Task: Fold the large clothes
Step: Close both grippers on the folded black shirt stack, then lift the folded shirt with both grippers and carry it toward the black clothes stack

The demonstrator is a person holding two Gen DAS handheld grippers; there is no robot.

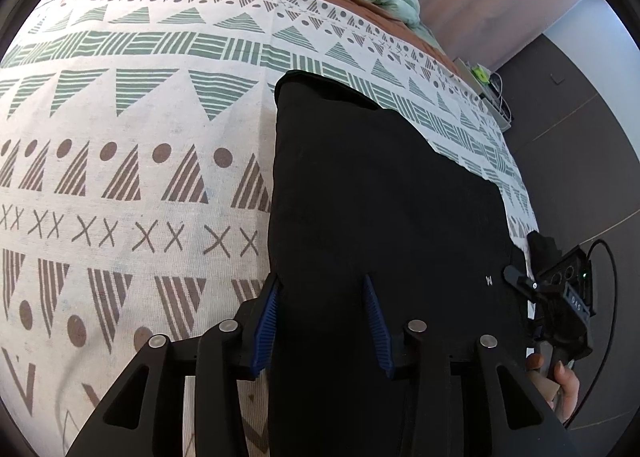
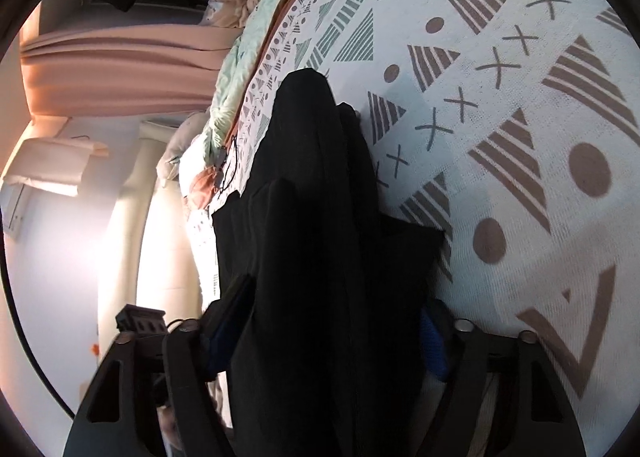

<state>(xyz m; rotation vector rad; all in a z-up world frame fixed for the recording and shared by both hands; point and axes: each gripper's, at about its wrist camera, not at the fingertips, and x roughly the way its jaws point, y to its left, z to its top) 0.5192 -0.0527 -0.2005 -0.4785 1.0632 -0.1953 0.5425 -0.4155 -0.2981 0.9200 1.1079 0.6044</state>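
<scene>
Lying flat on the patterned bedspread (image 1: 132, 185), the black garment (image 1: 380, 217) reaches from the near edge toward the far side. The left gripper (image 1: 322, 321) stands partly open over its near left edge, gripping nothing. The right gripper (image 2: 332, 337) straddles bunched folds at the right side; its grip I cannot tell.

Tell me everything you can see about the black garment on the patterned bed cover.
The black cloth garment is plain, matte and soft, with one small white mark near its right edge. In the left wrist view it lies folded into a long, flat strip on the white bed cover with green and brown shapes. The left claw straddles its near end; in the right wrist view it bunches between the right claw's fingers.
</scene>
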